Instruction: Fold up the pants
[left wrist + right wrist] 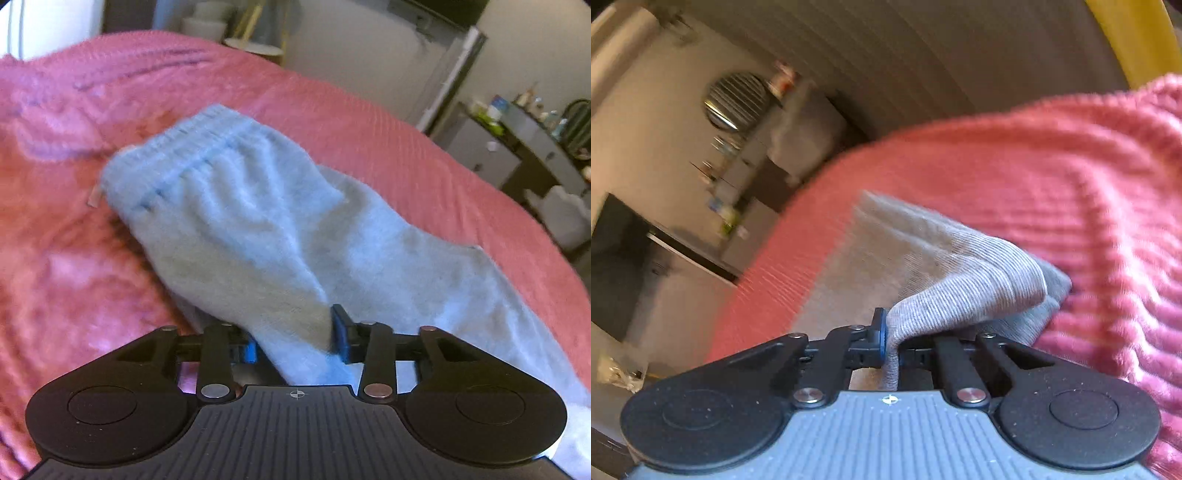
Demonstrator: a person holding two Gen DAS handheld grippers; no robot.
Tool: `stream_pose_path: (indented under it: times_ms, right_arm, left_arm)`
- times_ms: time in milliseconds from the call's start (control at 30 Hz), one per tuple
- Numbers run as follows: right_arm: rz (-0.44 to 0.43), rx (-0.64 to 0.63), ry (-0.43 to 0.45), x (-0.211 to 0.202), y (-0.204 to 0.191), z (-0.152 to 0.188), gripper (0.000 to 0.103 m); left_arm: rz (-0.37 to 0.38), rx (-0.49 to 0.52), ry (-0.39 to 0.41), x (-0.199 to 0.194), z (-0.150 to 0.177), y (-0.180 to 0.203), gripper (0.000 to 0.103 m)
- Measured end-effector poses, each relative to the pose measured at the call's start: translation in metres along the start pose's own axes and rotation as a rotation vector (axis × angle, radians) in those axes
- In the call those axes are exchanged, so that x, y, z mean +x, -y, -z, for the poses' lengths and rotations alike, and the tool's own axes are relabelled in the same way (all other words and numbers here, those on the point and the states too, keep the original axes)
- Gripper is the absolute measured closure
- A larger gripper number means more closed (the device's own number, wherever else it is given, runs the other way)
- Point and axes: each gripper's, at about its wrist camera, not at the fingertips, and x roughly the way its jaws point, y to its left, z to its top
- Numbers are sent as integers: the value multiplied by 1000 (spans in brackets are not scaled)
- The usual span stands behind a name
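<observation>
Light grey-blue pants [251, 229] lie on a pink bedspread [74, 258], elastic waistband at the far left, legs running toward the right and near side. My left gripper [295, 338] is shut on a thick fold of the pants, which fills the gap between the blue pads. In the right wrist view my right gripper [892, 341] is shut on a thin edge of the grey fabric [960, 280], which rises lifted from the pink bedspread [1071, 206]. The right pad is hidden behind the cloth.
A bunched pink blanket fold [55, 122] lies beyond the waistband. The bed edge drops off to the right, with a dresser holding bottles [517, 122] and a white bin [561, 218] beyond. A round mirror [737, 99] hangs on the far wall.
</observation>
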Motion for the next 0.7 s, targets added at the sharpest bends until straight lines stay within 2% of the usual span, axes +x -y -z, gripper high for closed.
stream_pose_path:
  times_ms: [33, 67, 100, 133, 167, 233, 267, 300, 333, 367, 433, 500, 533, 633, 700]
  right_arm:
    - [22, -17, 3, -3, -1, 0, 93]
    - [103, -54, -7, -2, 0, 1, 78]
    - [204, -77, -15, -2, 2, 2, 70]
    - [309, -97, -6, -5, 5, 1, 65]
    - [356, -110, 15, -10, 8, -1, 65]
    - [375, -152, 75, -24, 3, -6, 62]
    - [361, -189, 91, -27, -5, -9, 52]
    - [335, -228, 92, -27, -17, -13, 46]
    - [307, -253, 87, -25, -27, -15, 33]
    - [270, -285, 78, -19, -40, -18, 27]
    - [218, -366, 49, 1, -66, -25, 26]
    - [216, -450, 31, 27, -92, -32, 23]
    - [229, -479, 34, 37, -101, -36, 19]
    - [284, -522, 31, 68, -114, -51, 14]
    - [299, -523, -34, 91, -113, -59, 14]
  left_arm:
    - [-39, -14, 19, -3, -1, -2, 43]
    - [-89, -22, 41, -8, -4, -4, 36]
    - [-141, -24, 53, -12, -7, -5, 32]
    - [-190, -26, 66, -17, -9, -6, 29]
    - [-240, -19, 97, -25, -12, -4, 29]
    - [-321, 41, 180, -41, -15, 10, 26]
    - [-327, 82, 224, -49, -17, 22, 17]
    - [-296, 123, 252, -54, -18, 36, 11]
    - [-223, 175, 258, -56, -20, 55, 5]
    - [-145, 220, 243, -55, -21, 72, 5]
    - [40, 310, 171, -46, -23, 113, 5]
    - [165, 385, 98, -28, -22, 152, 5]
    - [204, 433, 64, -16, -20, 172, 5]
    - [197, 532, -42, 26, -17, 222, 5]
    - [191, 564, -109, 51, -17, 241, 5]
